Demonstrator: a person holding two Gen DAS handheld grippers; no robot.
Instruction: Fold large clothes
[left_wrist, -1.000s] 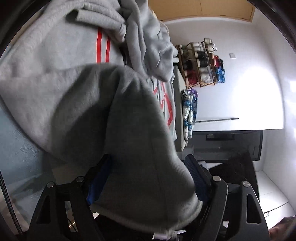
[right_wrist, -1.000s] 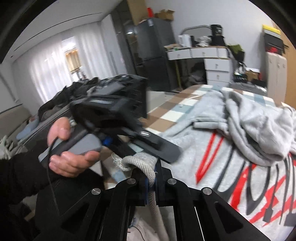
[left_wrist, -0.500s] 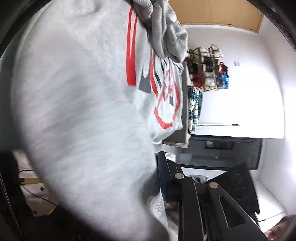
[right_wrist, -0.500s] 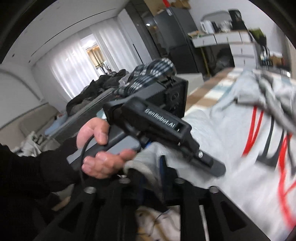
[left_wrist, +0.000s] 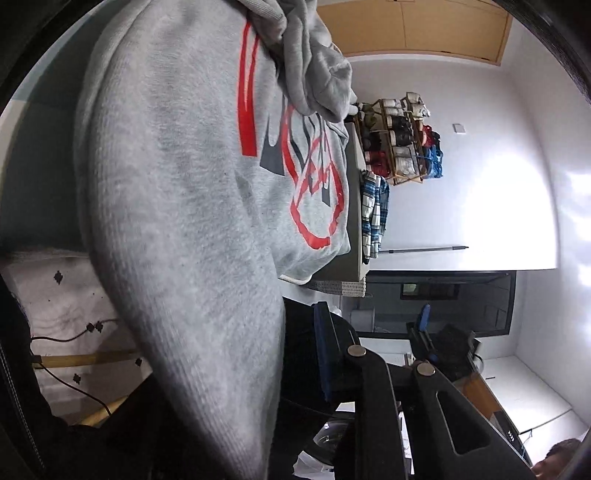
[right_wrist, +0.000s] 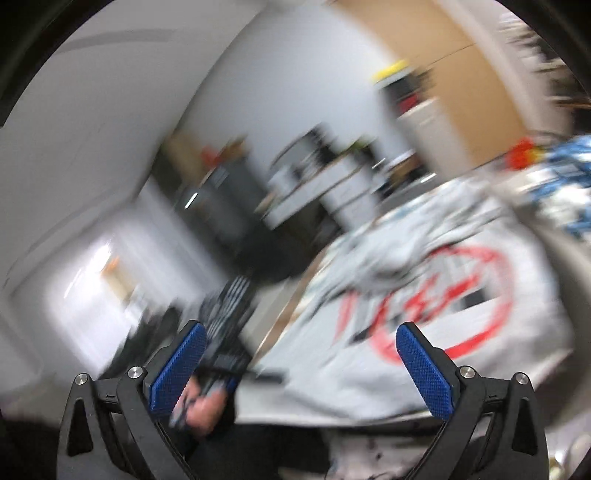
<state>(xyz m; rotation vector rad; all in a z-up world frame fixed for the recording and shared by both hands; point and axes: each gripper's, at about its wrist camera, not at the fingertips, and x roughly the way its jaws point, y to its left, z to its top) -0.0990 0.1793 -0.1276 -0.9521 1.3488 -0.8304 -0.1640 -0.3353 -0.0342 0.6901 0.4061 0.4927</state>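
The sweatshirt lies spread on the table, one edge hanging over the near side. A plaid garment hangs off the far end, with a shoe rack beyond it against the wall.

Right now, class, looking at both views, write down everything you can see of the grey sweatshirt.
The grey sweatshirt is soft, fleecy knit, printed with red stripes, a red ring and dark grey letters. Most of it lies spread on the table, with a crumpled part bunched on top. One section hangs off the table's edge, stretched close to the left camera. What holds it there is not visible.
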